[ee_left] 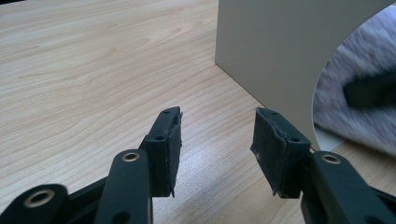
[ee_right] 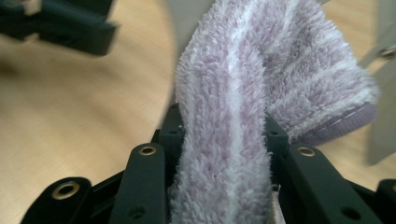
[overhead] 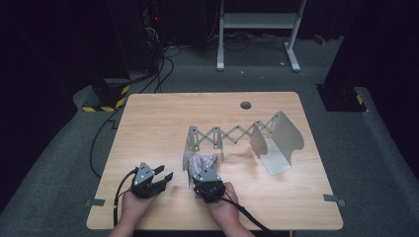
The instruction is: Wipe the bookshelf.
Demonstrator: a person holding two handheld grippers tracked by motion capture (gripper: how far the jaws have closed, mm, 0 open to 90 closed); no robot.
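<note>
A fluffy pale-purple towel (ee_right: 243, 93) is pinched between the jaws of my right gripper (ee_right: 223, 133), which is shut on it. From above, the towel (overhead: 201, 162) sits bunched at the left end of a grey metal extendable rack (overhead: 232, 136), just ahead of the right gripper (overhead: 206, 183). My left gripper (overhead: 163, 178) rests near the table's front edge, left of the rack, open with nothing between its jaws (ee_left: 215, 140). In the left gripper view the rack's end plate (ee_left: 275, 51) stands close ahead, and the towel (ee_left: 355, 98) shows past its curved edge.
The rack's scissor links stretch right to a larger curved end plate (overhead: 281, 140). The wooden table (overhead: 148, 128) has a round cable hole (overhead: 245, 105) at the back. Tape strips mark the front corners (overhead: 95, 202). Cables trail from both grippers off the front edge.
</note>
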